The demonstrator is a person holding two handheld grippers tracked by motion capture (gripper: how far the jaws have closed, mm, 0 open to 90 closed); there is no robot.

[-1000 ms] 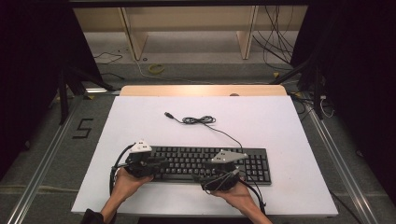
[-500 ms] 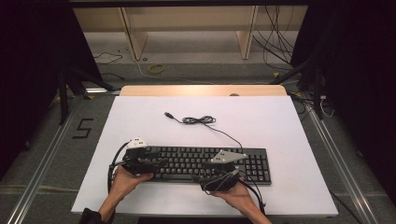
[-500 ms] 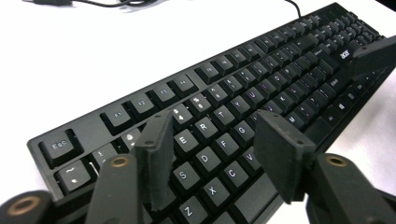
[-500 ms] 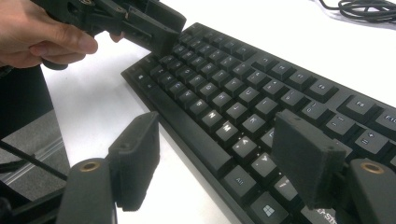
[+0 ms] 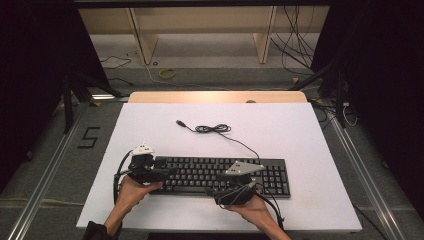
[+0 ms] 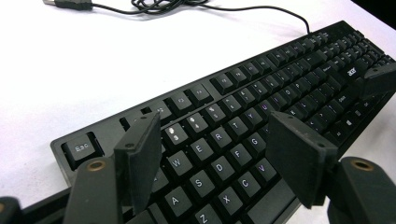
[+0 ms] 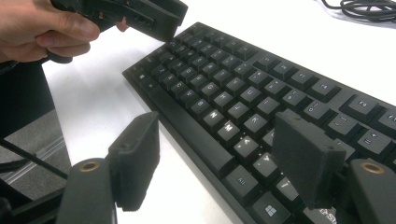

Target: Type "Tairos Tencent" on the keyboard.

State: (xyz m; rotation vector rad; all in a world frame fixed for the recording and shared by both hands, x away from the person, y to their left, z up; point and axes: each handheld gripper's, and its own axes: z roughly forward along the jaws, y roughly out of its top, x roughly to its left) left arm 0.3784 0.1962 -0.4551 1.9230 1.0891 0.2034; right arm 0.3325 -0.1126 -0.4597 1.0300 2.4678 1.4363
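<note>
I see the keyboard [image 5: 220, 175] lying on the table [image 5: 300, 135], my left gripper [image 6: 215, 154] just spreading over its left end, my right gripper [image 7: 215, 158] spread over its front edge, neither pinching anything.

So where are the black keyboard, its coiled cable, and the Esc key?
Black plastic keyboard [image 5: 200, 172], high view, on its letter keys.
Coiled black cable [image 5: 212, 129], high view, on the bundled loops.
Square black Esc key [image 6: 81, 148], left gripper view, on its top face.
</note>
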